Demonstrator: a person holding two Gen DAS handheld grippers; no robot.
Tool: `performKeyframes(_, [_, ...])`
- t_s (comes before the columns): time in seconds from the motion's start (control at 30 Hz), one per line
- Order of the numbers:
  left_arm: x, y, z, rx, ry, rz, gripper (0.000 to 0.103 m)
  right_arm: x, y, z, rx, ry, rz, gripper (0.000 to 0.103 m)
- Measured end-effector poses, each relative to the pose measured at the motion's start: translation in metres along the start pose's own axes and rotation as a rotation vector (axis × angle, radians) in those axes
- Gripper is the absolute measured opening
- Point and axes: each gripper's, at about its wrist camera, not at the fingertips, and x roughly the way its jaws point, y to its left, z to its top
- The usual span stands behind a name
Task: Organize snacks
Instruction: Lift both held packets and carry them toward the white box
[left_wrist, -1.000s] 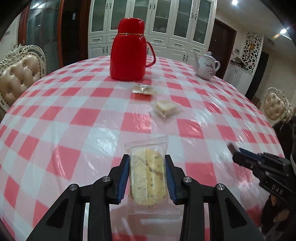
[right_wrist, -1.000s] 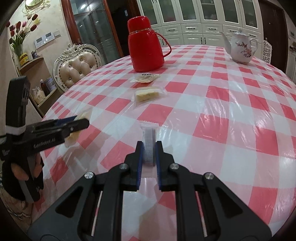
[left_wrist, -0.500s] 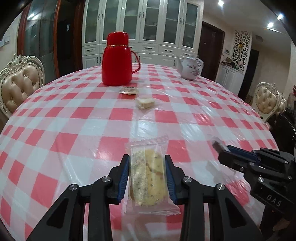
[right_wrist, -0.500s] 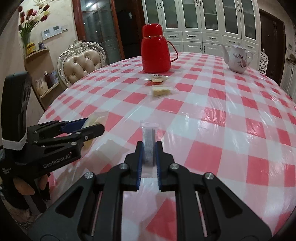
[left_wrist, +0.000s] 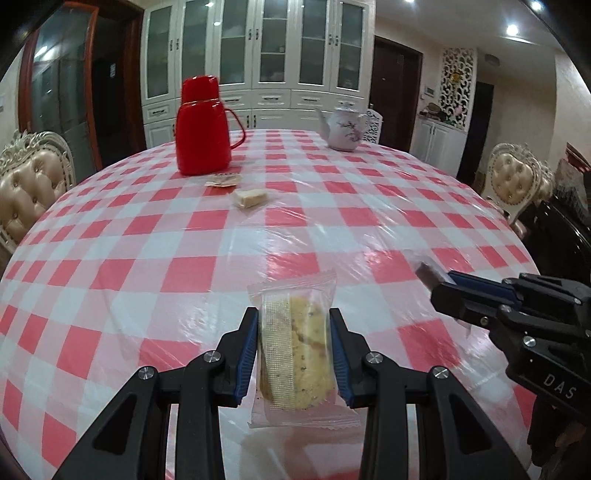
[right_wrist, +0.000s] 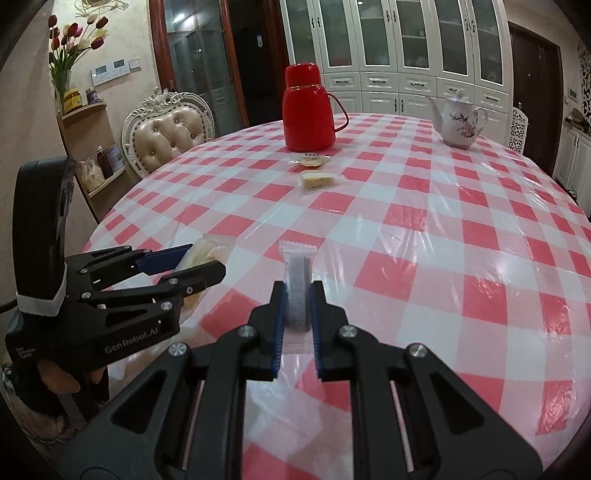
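Note:
My left gripper (left_wrist: 293, 325) is shut on a wrapped yellow cake (left_wrist: 295, 354), held flat above the near part of the checked table (left_wrist: 147, 236). In the right wrist view my right gripper (right_wrist: 298, 295) is shut on a second clear-wrapped snack (right_wrist: 298, 291), held edge-on. Each view shows the other one: the right gripper (left_wrist: 439, 286) low at the right, the left gripper (right_wrist: 199, 264) low at the left with its cake (right_wrist: 207, 254). Two more wrapped snacks lie far off by the red flask: a pale cake (left_wrist: 252, 196) (right_wrist: 317, 181) and a flatter packet (left_wrist: 223, 180) (right_wrist: 312, 159).
A red thermos flask (left_wrist: 201, 127) (right_wrist: 308, 109) stands at the far side of the table, a white teapot (left_wrist: 343, 129) (right_wrist: 461, 123) further right. Padded chairs (left_wrist: 26, 188) (right_wrist: 170, 131) ring the table. White cabinets line the back wall.
Both grippers have drawn back toward the near table edge with their snacks still held; the flask and the two lying snacks now look smaller and farther away.

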Motion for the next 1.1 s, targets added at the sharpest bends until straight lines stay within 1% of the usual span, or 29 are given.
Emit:
performKeyframes(0.27, [-0.007, -0.029, -0.01, 0.063, 0.01, -0.03, 0.038, -0.02, -0.005, -0.015, -0.01, -0.006, -0.019, 0.016])
performKeyframes(0.7, [-0.009, -0.08, -0.019, 0.161, 0.035, -0.08, 0.038, -0.059, -0.038, -0.047, 0.017, -0.022, -0.07, 0.016])
performKeyframes(0.9, [-0.015, -0.108, -0.022, 0.22, 0.039, -0.105, 0.038, -0.083, -0.06, -0.066, 0.044, -0.029, -0.099, 0.016])
performKeyframes(1.1, [-0.016, -0.144, -0.029, 0.29, 0.057, -0.158, 0.038, -0.11, -0.087, -0.091, 0.091, -0.019, -0.126, 0.016])
